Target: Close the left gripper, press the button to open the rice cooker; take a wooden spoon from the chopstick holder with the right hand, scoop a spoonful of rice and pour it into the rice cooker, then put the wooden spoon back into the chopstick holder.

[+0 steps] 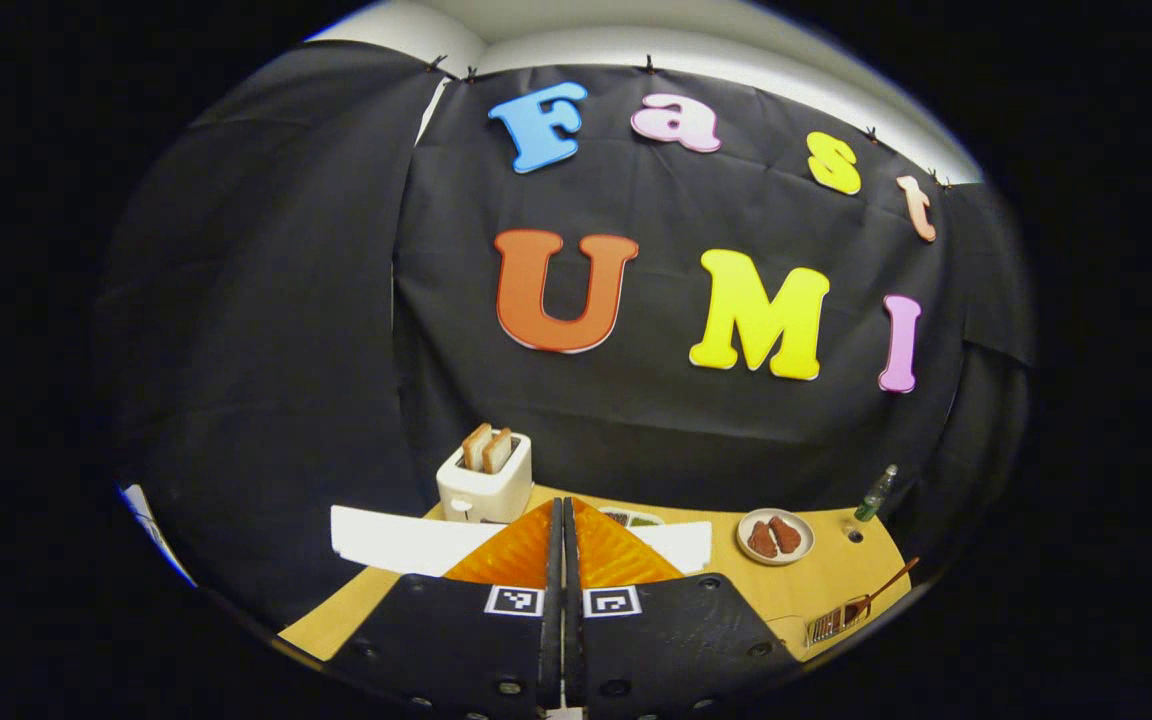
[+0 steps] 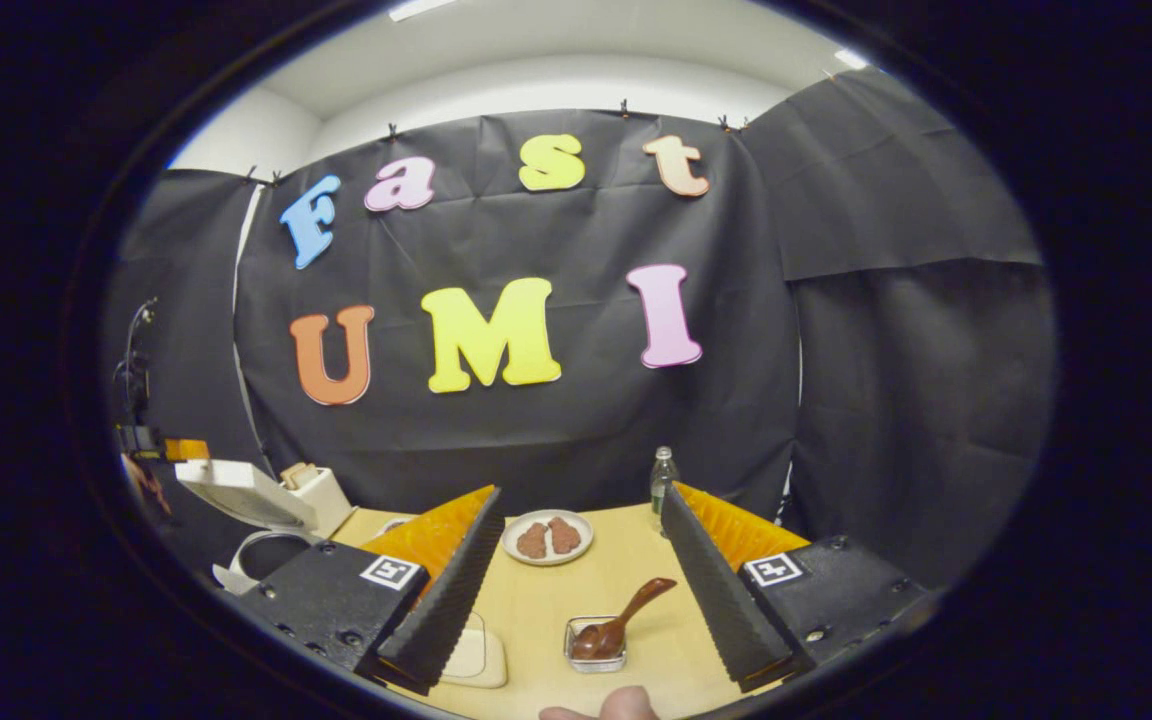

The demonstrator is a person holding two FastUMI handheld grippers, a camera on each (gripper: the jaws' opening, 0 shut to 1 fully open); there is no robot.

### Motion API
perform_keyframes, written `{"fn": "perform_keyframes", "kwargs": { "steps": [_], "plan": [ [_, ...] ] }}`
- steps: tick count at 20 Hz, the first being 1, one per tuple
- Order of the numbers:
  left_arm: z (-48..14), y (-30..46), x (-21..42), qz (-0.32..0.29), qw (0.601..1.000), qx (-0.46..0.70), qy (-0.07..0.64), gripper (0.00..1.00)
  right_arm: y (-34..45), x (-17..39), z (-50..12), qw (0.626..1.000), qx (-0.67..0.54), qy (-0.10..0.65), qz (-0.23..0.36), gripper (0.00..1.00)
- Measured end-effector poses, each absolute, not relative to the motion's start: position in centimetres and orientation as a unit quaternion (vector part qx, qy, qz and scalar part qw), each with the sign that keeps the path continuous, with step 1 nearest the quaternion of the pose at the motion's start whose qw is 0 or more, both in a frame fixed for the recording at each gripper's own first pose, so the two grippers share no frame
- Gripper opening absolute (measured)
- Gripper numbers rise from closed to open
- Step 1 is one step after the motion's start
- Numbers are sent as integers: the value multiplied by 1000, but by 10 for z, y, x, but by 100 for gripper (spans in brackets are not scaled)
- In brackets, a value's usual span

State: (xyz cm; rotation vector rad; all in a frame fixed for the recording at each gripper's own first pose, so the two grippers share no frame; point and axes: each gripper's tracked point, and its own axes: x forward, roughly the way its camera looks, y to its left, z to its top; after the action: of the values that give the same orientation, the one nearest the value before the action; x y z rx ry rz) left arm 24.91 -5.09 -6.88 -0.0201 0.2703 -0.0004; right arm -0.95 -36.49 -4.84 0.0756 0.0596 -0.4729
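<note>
Rice cooker (image 2: 256,500) lid up at the desk's (image 2: 626,570) left; the left claw (image 1: 564,540) is pressed closed. The right claw (image 2: 576,580) gapes wide above the wooden spoon (image 2: 621,622) (in its holder (image 2: 594,655)): best lowered straight, pinching the handle mid-length.

In the left gripper view, the left gripper (image 1: 563,560) has its closed fingers covering the middle of the white rice cooker lid (image 1: 406,540) and most of a small dish (image 1: 633,518) just beyond their tips. To its right, the chopstick holder (image 1: 829,624) is cut by the view's edge. In the right gripper view, the rice cooker (image 2: 251,520) lies partly behind the right gripper's (image 2: 576,590) left finger, its inside not discernible. A fingertip (image 2: 626,706) is cut off at the bottom edge. The pale object (image 2: 476,655) beside that finger is half hidden.
</note>
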Motion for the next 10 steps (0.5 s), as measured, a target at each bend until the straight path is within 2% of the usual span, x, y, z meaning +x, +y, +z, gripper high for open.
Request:
{"fn": "perform_keyframes", "kwargs": {
  "steps": [3, 5, 8, 9, 10],
  "plan": [
    [-38, -59, 232, -11, 995, -1, 95, 0, -360, -16, -53, 973, 50, 37, -222, 100],
    [-27, -64, 216, -16, 996, 1, 82, 19, -358, -22, -54, 974, 53, 40, -216, 99],
    [-16, -68, 198, -13, 998, 5, 61, 59, -364, -34, -57, 972, 43, 38, -226, 100],
    [-12, -70, 192, -11, 998, 2, 55, 68, -368, -36, -64, 971, 47, 43, -232, 100],
    [-13, -73, 188, -13, 999, -6, 51, 94, -370, -40, -69, 969, 54, 46, -235, 99]
  ]
}}
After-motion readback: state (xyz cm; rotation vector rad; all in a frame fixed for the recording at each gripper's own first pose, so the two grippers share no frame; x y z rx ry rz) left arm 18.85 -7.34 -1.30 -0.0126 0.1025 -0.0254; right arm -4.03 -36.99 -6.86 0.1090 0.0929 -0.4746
